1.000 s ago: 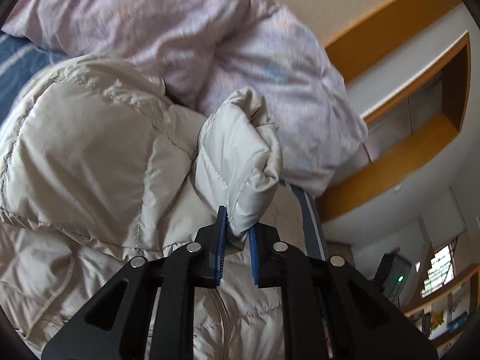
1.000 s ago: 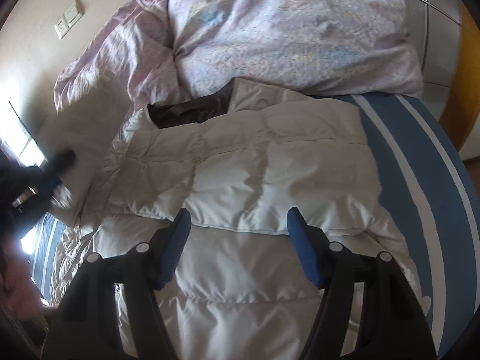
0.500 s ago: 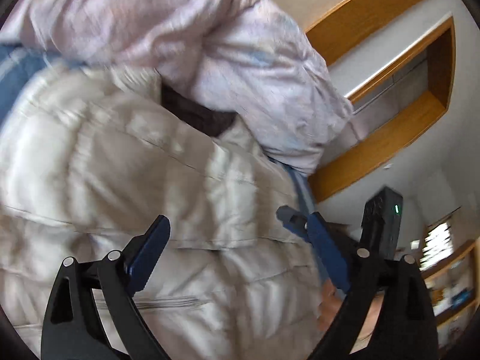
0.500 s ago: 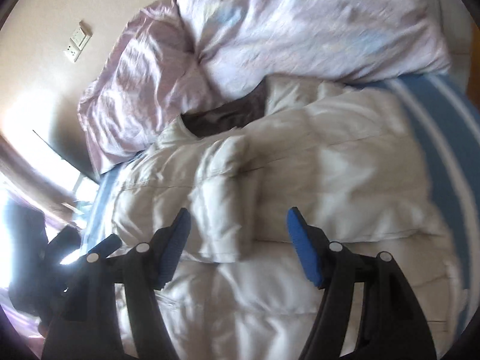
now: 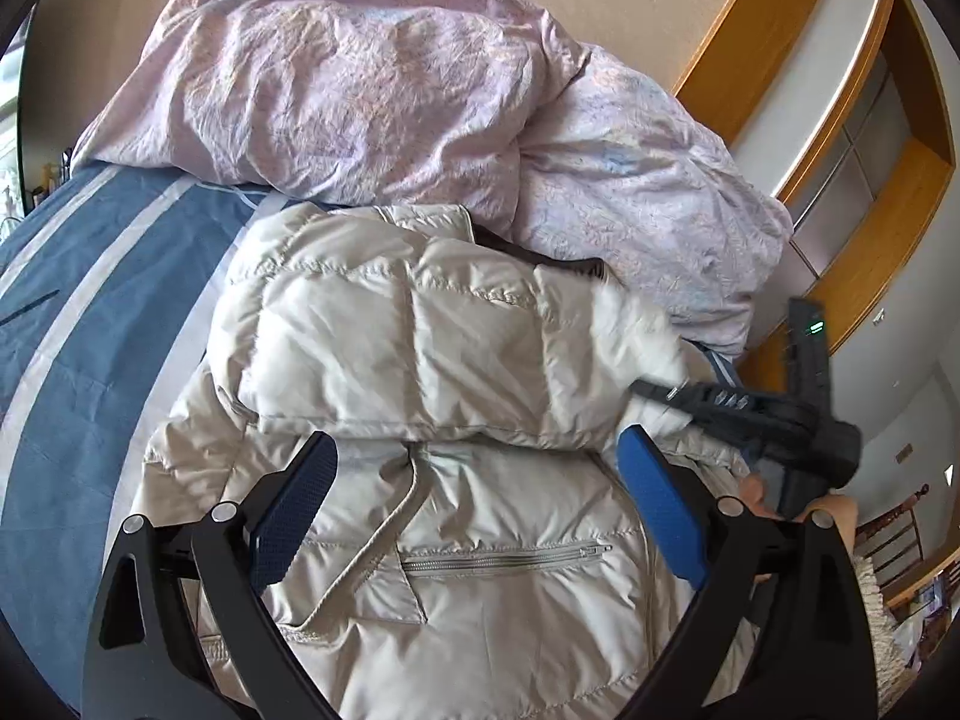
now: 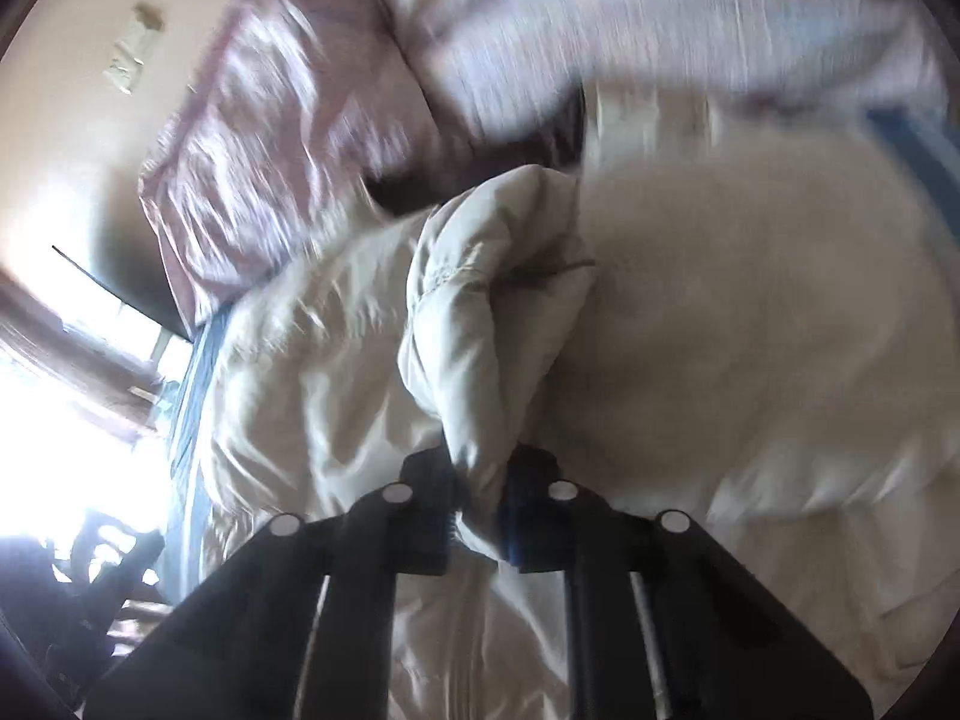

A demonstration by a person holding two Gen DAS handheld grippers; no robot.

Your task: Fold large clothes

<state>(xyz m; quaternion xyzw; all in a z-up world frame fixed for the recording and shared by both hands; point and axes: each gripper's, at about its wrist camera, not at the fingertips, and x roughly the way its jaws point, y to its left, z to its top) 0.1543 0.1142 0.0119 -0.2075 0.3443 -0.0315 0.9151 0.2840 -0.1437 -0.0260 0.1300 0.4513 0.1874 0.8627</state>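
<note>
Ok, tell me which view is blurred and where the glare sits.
Left wrist view: sharp, evenly lit, fisheye curving the edges, the open left tool over the jacket. Right wrist view: motion-blurred throughout, window glare blowing out the lower left, the right tool pinching a jacket fold.

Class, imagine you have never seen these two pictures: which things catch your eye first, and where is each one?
First, the puffy cream down jacket spread mid-frame over the blue striped bedsheet. Behind it a crumpled pink duvet is heaped against the wall. The right gripper is clamped on a bunched jacket fold, while the left gripper hangs open above the zip pocket.
</note>
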